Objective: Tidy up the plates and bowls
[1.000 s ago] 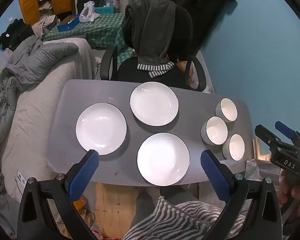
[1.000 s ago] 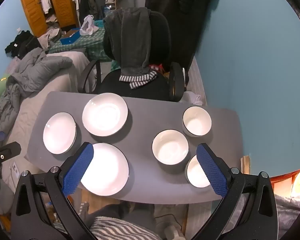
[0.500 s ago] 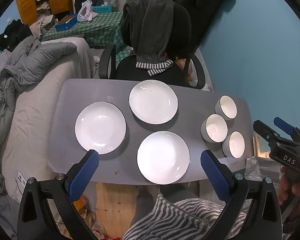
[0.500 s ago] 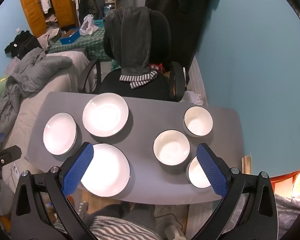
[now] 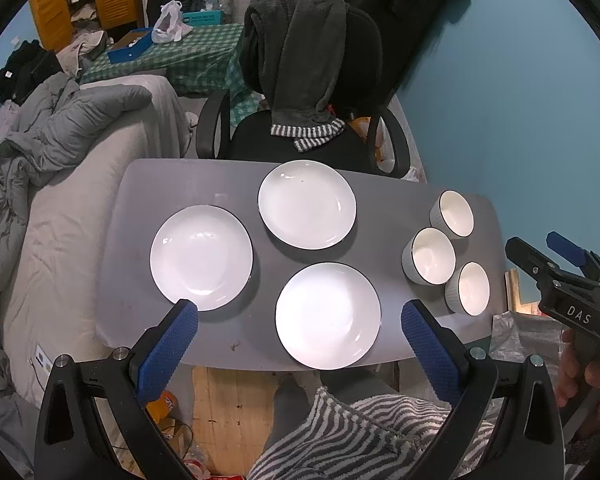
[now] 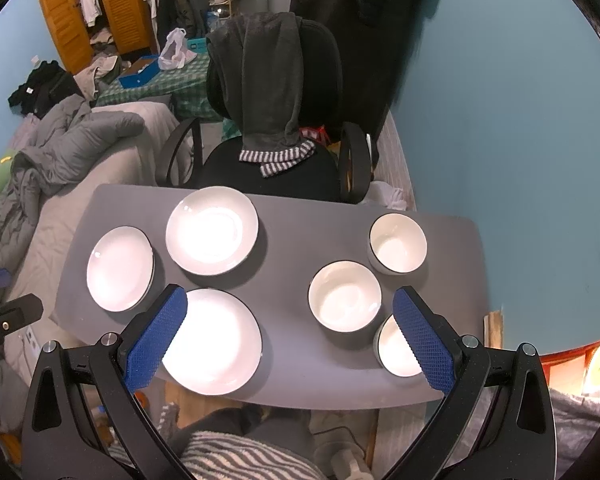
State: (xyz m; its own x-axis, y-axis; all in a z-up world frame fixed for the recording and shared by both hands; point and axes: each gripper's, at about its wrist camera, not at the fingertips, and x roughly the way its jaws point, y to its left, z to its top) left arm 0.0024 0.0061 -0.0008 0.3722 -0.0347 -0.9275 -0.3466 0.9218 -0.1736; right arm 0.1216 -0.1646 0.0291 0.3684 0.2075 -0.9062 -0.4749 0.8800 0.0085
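Both the left gripper and right gripper hang high above the grey table, jaws spread wide and empty. The glossy white plates could slip from the pads when gripped. They lie around nine o'clock; three black-rimmed bowls cluster at three o'clock.

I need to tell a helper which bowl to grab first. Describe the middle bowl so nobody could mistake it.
On the grey table, three white bowls cluster at the right end, away from the three plates. The middle bowl sits nearest the table's centre, between the far bowl by the office chair and the near bowl at the front edge.
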